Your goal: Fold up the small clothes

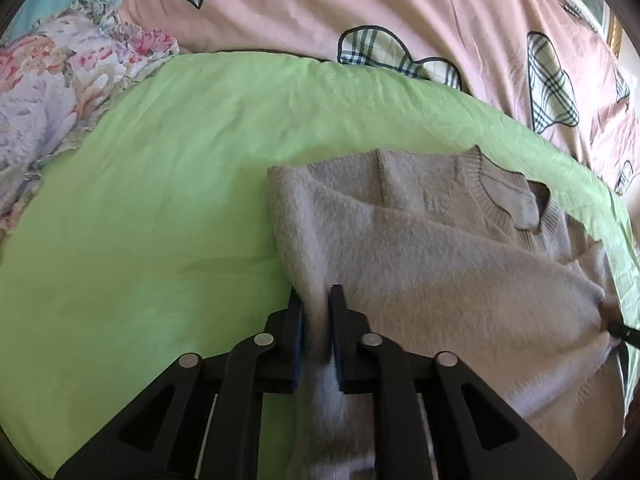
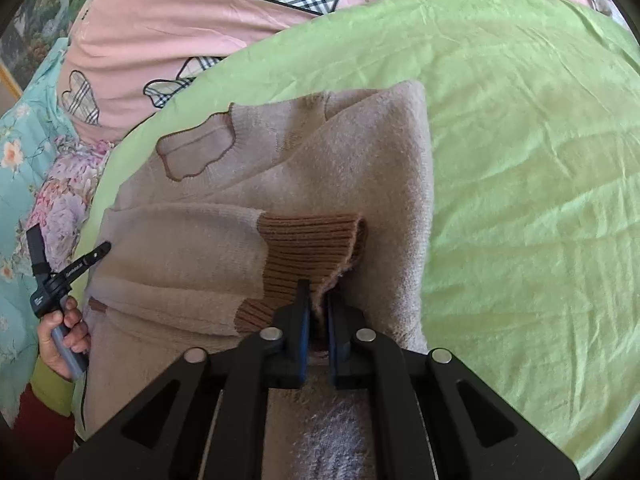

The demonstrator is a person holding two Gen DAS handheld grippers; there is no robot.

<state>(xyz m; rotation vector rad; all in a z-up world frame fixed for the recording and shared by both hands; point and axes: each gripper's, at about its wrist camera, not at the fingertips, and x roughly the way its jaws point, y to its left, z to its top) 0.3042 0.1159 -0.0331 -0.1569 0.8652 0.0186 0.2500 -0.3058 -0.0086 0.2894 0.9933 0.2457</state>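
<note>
1. Beige sweater [image 1: 460,264]: lies partly folded on the green sheet [image 1: 160,200].
2. Left gripper [image 1: 316,304]: fingers clamped on the sweater's side edge.
3. Right gripper [image 2: 318,300]: fingers pinching fabric beside the brown cuff [image 2: 312,244].

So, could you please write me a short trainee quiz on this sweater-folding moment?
1. True or false: the sweater lies on the pink cover.
2. What does the right gripper pinch? A) neckline B) the edge by the brown ribbed cuff C) green sheet
3. What is between the jaws of the left gripper?

Key: 1 false, it lies on the green sheet; 2 B; 3 a fold of the sweater's edge.
</note>
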